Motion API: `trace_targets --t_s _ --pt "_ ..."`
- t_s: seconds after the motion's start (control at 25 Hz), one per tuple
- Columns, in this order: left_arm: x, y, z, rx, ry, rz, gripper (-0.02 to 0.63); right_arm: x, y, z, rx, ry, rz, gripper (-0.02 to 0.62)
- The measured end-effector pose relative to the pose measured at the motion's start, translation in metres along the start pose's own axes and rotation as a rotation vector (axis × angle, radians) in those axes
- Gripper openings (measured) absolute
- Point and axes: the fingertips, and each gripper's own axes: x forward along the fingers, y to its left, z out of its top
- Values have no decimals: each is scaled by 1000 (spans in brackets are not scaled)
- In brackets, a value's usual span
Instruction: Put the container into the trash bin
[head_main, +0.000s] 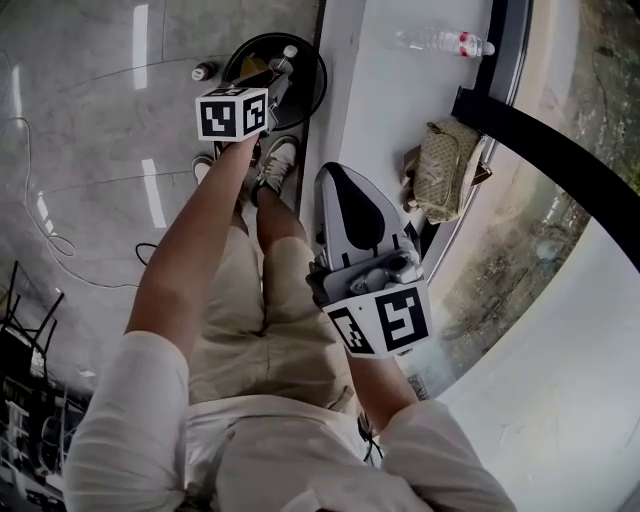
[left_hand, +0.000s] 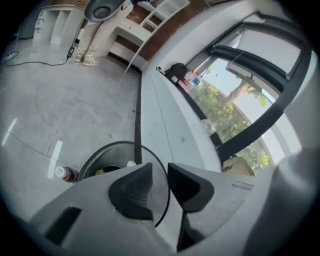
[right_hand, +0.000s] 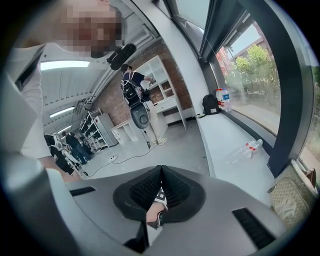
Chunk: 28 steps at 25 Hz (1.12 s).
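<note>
Hovering above the black mesh trash bin (left_hand: 114, 144), the left gripper (left_hand: 160, 170) holds its jaws a narrow gap apart with nothing between them. A white-capped container (left_hand: 131, 163) lies inside the bin, and a small red-labelled bottle (left_hand: 64, 173) sits on the floor just beside it. The right gripper (right_hand: 159, 172) has its jaws pressed together, empty.

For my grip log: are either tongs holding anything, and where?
Nothing held. Left tongs open and empty over the bin; right tongs shut, empty.
</note>
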Motion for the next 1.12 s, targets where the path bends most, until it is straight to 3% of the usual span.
trace_targets --t_s 0.08,0.12,0.32,0.48,0.72,1.12 --pt "-23 -16 27 6 -96 -27 33 -5 6 14 -8 -12 3 2" --pt "-36 -26 40 17 -142 -39 24 -8 9 20 -13 -20 5 2" --pt "-104 -79 97 130 -290 -131 17 -15 23 57 -57 -58 13 2" --pt "-161 -107 136 98 -385 -256 17 -25 36 89 -81 -89 12 2" --pt "-247 -129 177 202 -478 -225 17 -46 51 127 -111 -111 1 2" --pt "-397 -177 232 452 -654 -154 17 -75 112 204 -199 -192 -3 2"
